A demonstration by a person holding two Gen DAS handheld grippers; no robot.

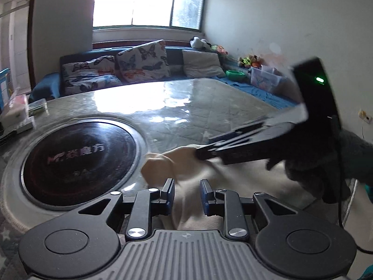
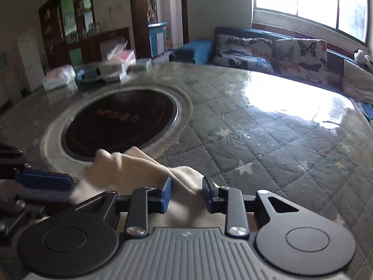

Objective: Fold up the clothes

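Beyond both sets of fingers, quilted round table (image 2: 268,140) under glossy cover fills most of each view; black induction hob (image 2: 121,122) is set into it, ahead and left of the fingers. Sofa with butterfly cushions (image 1: 142,59) sits far behind.

Cream garment (image 1: 186,163) lies bunched at the near table edge, running between and under the fingers of both tools, its far lump touching the hob's rim.

Left gripper (image 1: 187,193): fingers apart, cloth passes through the gap, pads not pressing it. Right gripper (image 2: 186,193): own view shows a gap with cloth in it and no pinch; from the left wrist view its tips look close together at a fold, but blur prevents a firm reading. Cannot tell if it grips.

Progress judgement: early. Garment is crumpled, no flat fold visible; spreading and all folds remain.

Hidden: garment type, sleeves, hems, and everything below the gripper bodies. Motion blur smears both views.
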